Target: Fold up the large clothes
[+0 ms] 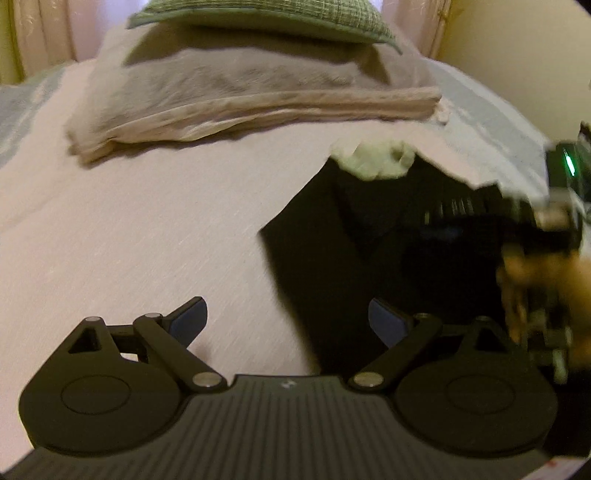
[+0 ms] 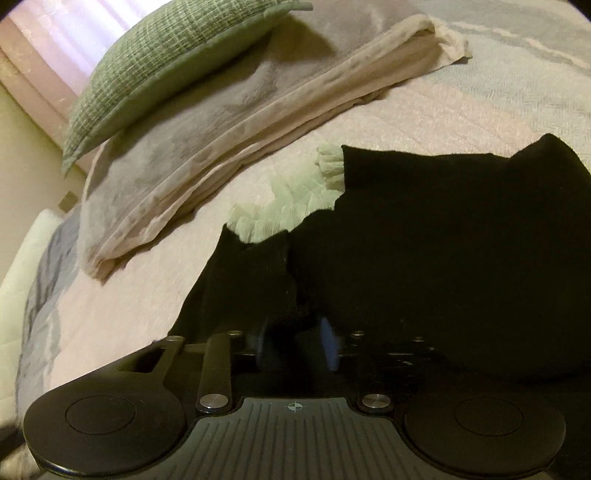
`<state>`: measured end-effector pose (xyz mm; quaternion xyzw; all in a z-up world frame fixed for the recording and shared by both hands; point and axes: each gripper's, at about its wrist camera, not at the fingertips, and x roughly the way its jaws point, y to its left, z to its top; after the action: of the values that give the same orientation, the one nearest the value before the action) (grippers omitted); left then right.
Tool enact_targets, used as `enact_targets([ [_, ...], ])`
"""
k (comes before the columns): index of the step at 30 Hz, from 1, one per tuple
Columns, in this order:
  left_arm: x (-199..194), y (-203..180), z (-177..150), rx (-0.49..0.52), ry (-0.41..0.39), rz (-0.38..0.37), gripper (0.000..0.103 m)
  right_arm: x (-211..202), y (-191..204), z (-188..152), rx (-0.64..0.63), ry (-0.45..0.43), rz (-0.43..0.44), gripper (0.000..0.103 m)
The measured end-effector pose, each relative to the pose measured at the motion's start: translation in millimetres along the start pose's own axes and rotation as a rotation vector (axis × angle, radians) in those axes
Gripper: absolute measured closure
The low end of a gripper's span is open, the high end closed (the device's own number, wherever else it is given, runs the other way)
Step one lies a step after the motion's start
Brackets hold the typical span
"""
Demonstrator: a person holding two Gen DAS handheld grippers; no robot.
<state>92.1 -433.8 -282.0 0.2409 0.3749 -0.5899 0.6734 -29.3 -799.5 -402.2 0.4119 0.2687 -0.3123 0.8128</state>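
Pale pink bedspread (image 1: 147, 229) covers the bed and serves as my work surface; curtains (image 1: 48, 33) hang behind the headboard end. My landmark is the folded beige blanket (image 1: 236, 99) near that end, with a green checked cushion (image 1: 266, 14) resting on top of it.

Task item: a black garment (image 2: 443, 240) lies on the bedspread on the near side of the blanket, apart from it. Pale green ruffled fabric (image 2: 291, 199) shows at the garment's edge facing the blanket; I cannot tell whether it is trim or a separate piece.

Left gripper (image 1: 287, 317): fingers spread wide, grasping nothing, hovering over the garment's edge where black meets pink.

Right gripper (image 2: 295, 347): pads drawn close together over black cloth. It appears clenched on a bunch of the garment, though dark-on-dark detail limits certainty.

Risks, in my judgement: a one-sided hold may drag the garment askew or bunch it when lifted, since my left side holds nothing. A shallow pinch could slip. Carrying cloth toward the blanket could snag the ruffles or nudge the stacked cushion.
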Motion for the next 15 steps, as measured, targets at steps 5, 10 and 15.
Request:
enact_targets([
  [5,46,-4,41,-0.094,0.015,-0.097,0.021,-28,-13,1,-0.039,-0.015,0.004,0.068],
  [10,98,-25,66,-0.124,0.037,-0.173,0.033,-75,-45,-1,-0.051,-0.090,-0.073,0.066],
  [15,152,-38,71,-0.125,0.121,-0.177,0.050,-124,-99,-5,-0.023,-0.138,-0.213,0.065],
])
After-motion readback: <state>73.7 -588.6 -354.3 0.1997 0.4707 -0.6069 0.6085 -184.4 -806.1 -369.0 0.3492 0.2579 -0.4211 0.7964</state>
